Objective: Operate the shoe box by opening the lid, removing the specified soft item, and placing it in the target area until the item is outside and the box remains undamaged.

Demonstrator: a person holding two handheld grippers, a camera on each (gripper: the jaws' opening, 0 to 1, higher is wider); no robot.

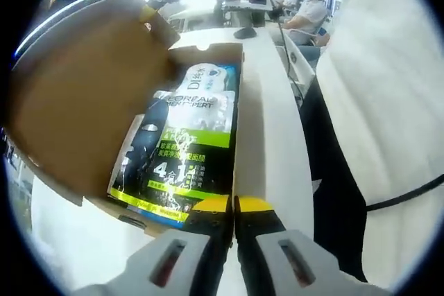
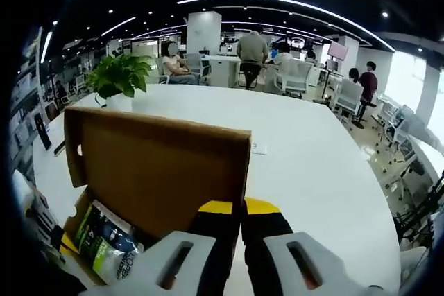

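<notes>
In the left gripper view, the left gripper point(image 1: 234, 207) rises from the bottom with its two yellow-tipped jaws pressed together, and nothing is visible between them. The tips are at the near edge of the shoe box point(image 1: 239, 88), which lies open on the white table point(image 1: 270, 150). The brown lid point(image 1: 76, 109) is raised and leans away to the left side of the picture. Inside the box lies a soft black and green pouch point(image 1: 177, 154) with white letters, and beyond it a white and blue packet point(image 1: 205, 77), partly covered by the pouch. A person in a white garment point(image 1: 388, 102) stands close on the right.

In the right gripper view, the right gripper point(image 2: 241, 211) also has its jaws pressed together. Its yellow tips are at the lower corner of the upright lid point(image 2: 156, 171); I cannot tell if they pinch the cardboard. Below the lid, at the lower left, the pouch point(image 2: 104, 240) sits inside the box. A potted plant point(image 2: 121, 77) stands on the table point(image 2: 319, 164) behind the lid.
</notes>
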